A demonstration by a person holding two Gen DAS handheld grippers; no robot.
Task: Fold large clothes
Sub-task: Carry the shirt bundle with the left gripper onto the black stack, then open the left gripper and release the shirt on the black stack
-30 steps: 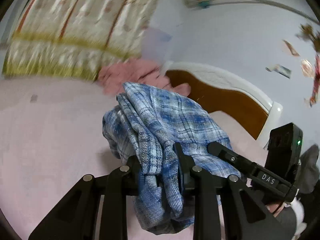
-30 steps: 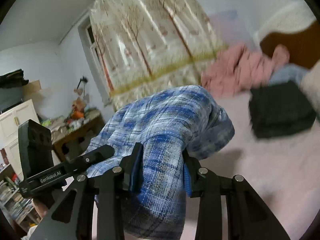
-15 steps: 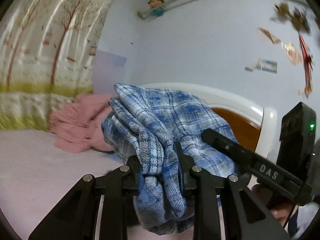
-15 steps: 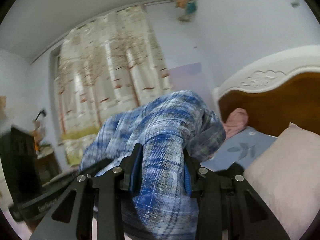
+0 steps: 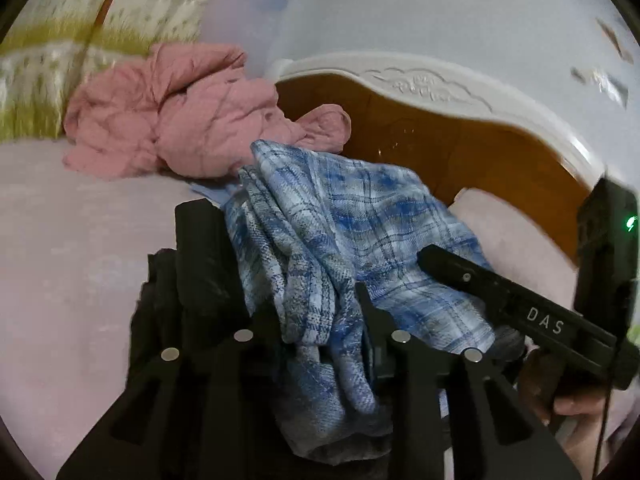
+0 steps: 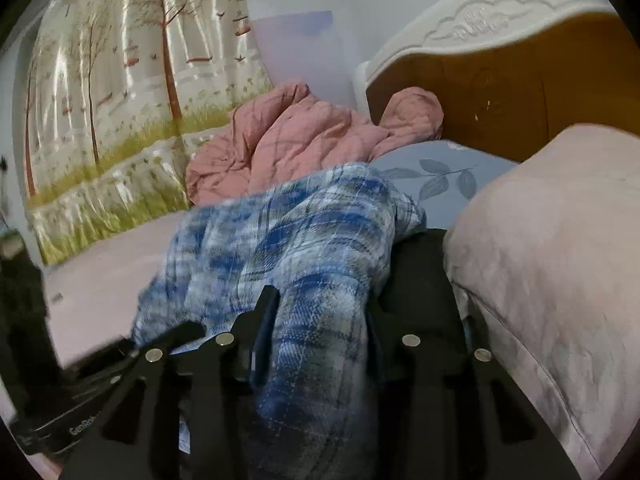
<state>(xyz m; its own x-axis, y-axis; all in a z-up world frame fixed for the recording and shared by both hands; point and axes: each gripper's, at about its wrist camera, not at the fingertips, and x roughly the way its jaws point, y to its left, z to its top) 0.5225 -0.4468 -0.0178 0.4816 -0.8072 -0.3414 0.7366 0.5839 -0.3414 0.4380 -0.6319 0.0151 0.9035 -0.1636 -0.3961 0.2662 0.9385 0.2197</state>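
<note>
A folded blue plaid shirt (image 5: 340, 232) is held between both grippers, low over a folded black garment (image 5: 200, 264) on the bed. My left gripper (image 5: 316, 320) is shut on one end of the shirt. My right gripper (image 6: 320, 320) is shut on the other end of the shirt (image 6: 304, 248). In the right wrist view the black garment (image 6: 420, 280) lies just under and to the right of the shirt. The right gripper's body (image 5: 520, 304) shows in the left wrist view at the right.
A crumpled pink quilt (image 5: 168, 112) lies at the head of the pink bed (image 5: 60, 240). A pink pillow (image 6: 552, 264) sits at the right, against the white and brown headboard (image 6: 520, 92). A blue leaf-print pillow (image 6: 444, 176) lies behind the shirt.
Both grippers have swung down toward the head of the bed with the shirt. The shirt now hangs low over the black garment beside the pillow.
</note>
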